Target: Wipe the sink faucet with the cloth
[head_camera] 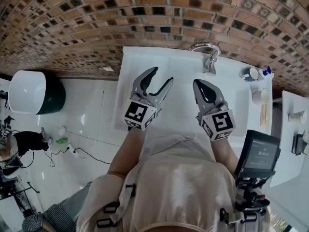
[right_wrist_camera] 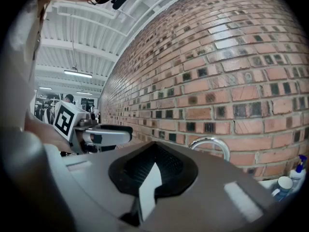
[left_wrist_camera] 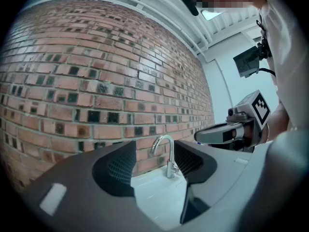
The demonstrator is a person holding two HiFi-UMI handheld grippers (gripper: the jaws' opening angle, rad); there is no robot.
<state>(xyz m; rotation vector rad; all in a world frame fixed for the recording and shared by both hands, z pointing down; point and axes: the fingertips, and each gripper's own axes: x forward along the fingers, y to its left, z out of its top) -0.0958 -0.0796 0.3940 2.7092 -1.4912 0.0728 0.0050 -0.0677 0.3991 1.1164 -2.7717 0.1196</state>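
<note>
Hovering over the sink (head_camera: 183, 81), the left gripper (head_camera: 162, 76) has fingers wide and empty; the right gripper (head_camera: 199, 83) has fingers closed on nothing.

No word, brand or number can be read from where I stand. The left cube (head_camera: 140, 116) and the right cube (head_camera: 218, 124) carry only black-and-white square marker patterns, not letters. The dark screen (head_camera: 263, 153) at the right shows 2 or 3 faint lines, too small to read. Any labels on the bottles (head_camera: 256, 74) by the sink are too small as well.
</note>
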